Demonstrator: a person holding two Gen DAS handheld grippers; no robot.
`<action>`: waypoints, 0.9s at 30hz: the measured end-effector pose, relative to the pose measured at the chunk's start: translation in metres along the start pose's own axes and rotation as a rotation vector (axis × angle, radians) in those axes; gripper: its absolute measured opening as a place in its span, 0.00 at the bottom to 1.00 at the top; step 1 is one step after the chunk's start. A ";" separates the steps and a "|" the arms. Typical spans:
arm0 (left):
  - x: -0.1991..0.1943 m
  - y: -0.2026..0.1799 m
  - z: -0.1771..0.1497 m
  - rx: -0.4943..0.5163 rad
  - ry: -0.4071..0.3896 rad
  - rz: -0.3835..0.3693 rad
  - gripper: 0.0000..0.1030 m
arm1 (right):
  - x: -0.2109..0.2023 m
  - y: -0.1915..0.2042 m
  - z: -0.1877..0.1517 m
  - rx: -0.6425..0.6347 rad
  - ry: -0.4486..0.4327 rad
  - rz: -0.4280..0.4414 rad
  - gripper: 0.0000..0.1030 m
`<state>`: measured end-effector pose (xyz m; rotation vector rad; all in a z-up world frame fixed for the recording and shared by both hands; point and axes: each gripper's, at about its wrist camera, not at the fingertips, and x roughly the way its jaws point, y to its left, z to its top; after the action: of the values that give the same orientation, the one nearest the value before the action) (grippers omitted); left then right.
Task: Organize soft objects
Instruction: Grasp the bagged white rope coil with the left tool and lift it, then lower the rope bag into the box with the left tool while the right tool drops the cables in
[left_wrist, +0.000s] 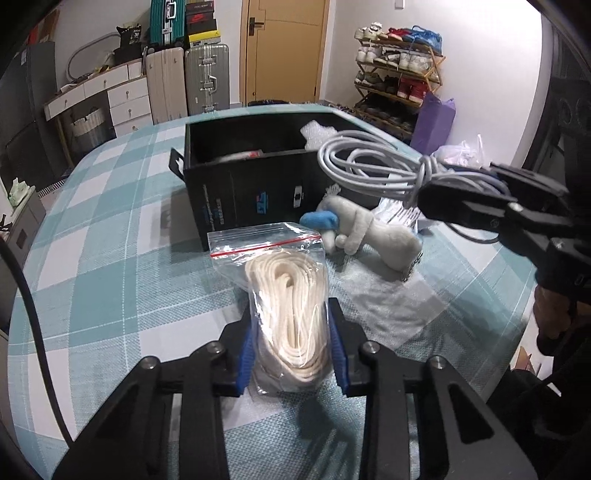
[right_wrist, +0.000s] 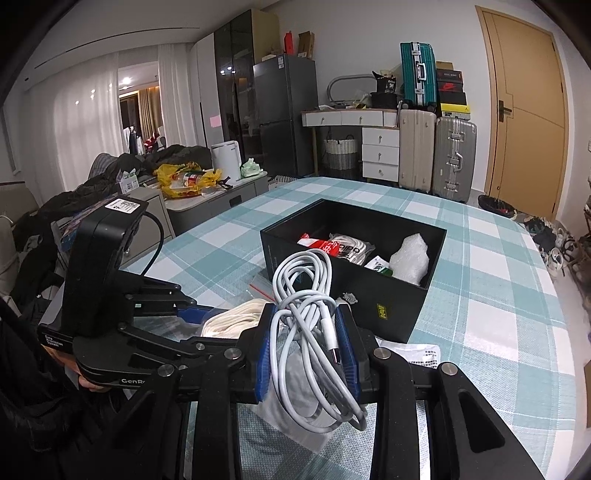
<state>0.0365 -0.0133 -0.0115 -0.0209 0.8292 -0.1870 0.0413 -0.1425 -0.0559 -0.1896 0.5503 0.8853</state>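
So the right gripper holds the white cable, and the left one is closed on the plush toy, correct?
Not quite. The left gripper is closed on the bagged rope, not the plush toy, which lies untouched beside the box, as the left wrist view shows. The right gripper does hold the white cable.

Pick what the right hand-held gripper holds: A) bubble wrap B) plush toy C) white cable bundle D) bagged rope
C: the right hand-held gripper is shut on the coiled white cable bundle, held up in front of the black box.
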 end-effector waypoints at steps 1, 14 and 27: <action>-0.003 0.000 0.001 -0.001 -0.009 -0.002 0.32 | -0.001 0.000 0.000 0.003 -0.005 0.001 0.30; -0.034 0.009 0.018 -0.028 -0.119 0.012 0.32 | -0.011 -0.013 0.006 0.088 -0.053 -0.049 0.30; -0.044 0.014 0.044 -0.030 -0.185 0.009 0.32 | -0.027 -0.022 0.021 0.172 -0.071 -0.062 0.30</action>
<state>0.0414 0.0061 0.0491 -0.0617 0.6477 -0.1612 0.0526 -0.1664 -0.0254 -0.0190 0.5486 0.7770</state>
